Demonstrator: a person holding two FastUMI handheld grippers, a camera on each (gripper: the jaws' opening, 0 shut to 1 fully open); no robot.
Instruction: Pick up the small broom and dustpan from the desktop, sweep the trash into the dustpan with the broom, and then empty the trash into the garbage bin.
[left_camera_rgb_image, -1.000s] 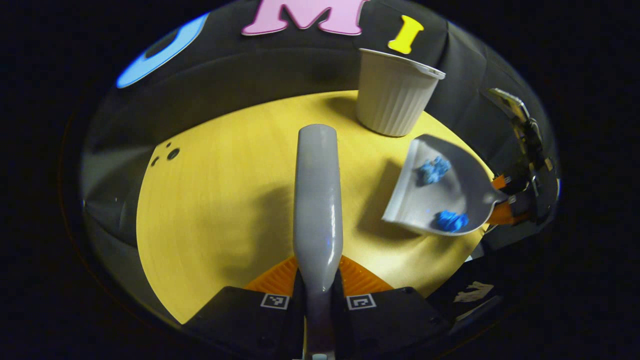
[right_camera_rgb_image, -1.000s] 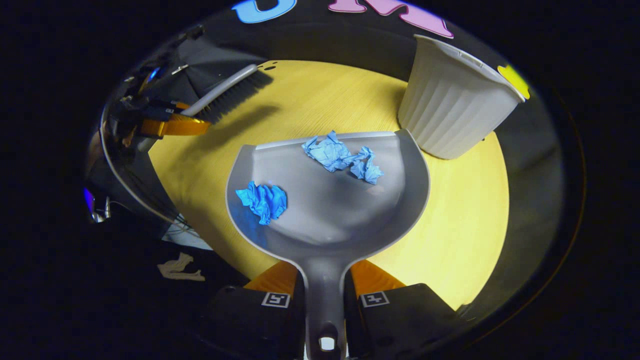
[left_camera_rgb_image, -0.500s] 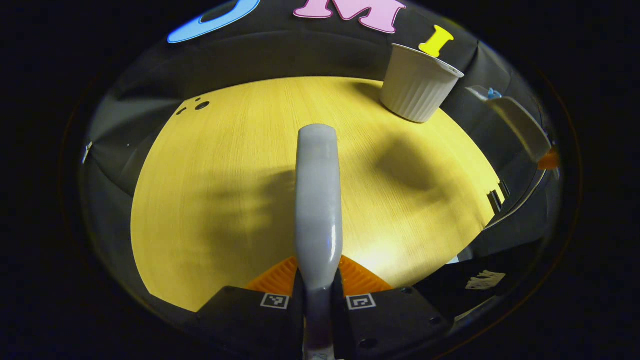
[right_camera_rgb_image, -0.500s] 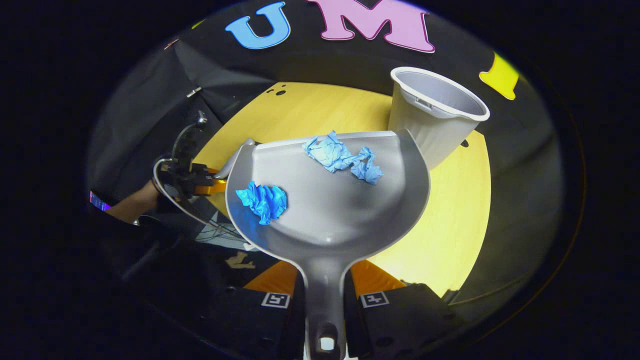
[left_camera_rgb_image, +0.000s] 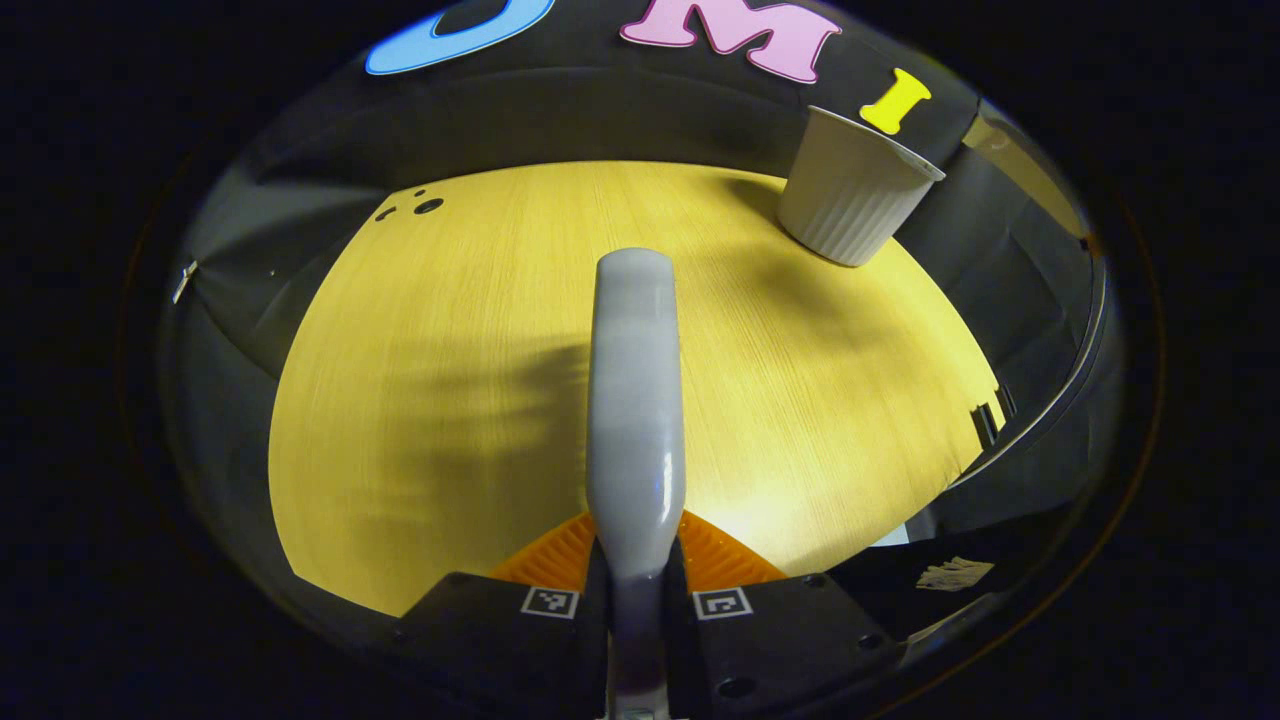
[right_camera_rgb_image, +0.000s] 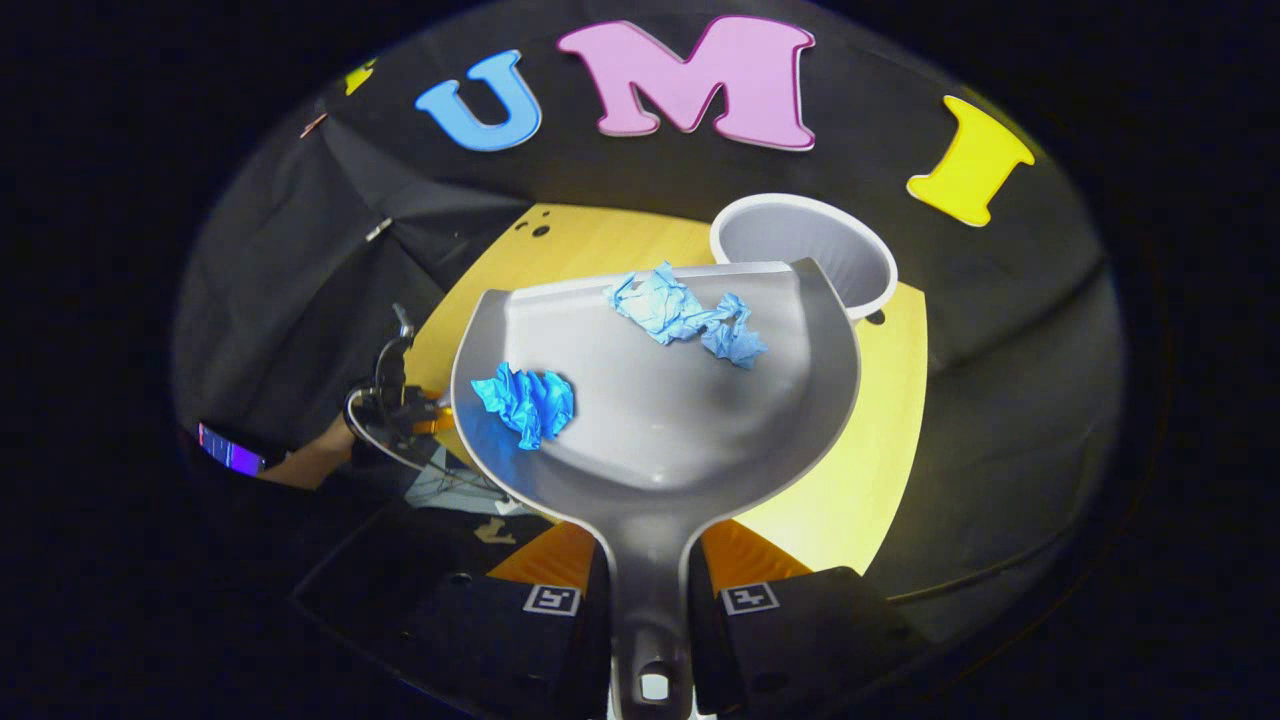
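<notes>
My right gripper (right_camera_rgb_image: 648, 572) is shut on the handle of the grey dustpan (right_camera_rgb_image: 655, 400), held high above the yellow desktop (right_camera_rgb_image: 880, 420). Crumpled blue paper (right_camera_rgb_image: 683, 313) lies near the pan's front lip, and another blue wad (right_camera_rgb_image: 526, 400) at its left side. The pan's lip hangs just before the open mouth of the white ribbed garbage bin (right_camera_rgb_image: 810, 250). My left gripper (left_camera_rgb_image: 636, 565) is shut on the grey broom handle (left_camera_rgb_image: 636, 400), which points forward over the desktop (left_camera_rgb_image: 450, 350). From there the bin (left_camera_rgb_image: 850, 190) stands at the far right. The left gripper (right_camera_rgb_image: 405, 415) and a hand holding it sit low at the left in the right gripper view.
Small dark holes (left_camera_rgb_image: 420, 205) mark the desktop's far left corner. Black cloth walls (left_camera_rgb_image: 600, 110) close the back and sides. The desktop's right edge (left_camera_rgb_image: 985, 425) drops to a dark floor with paper scraps (left_camera_rgb_image: 955, 572).
The right gripper has lifted the dustpan with the blue paper higher and toward the bin, whose mouth now shows from above. The left gripper with the broom shifted only slightly.
</notes>
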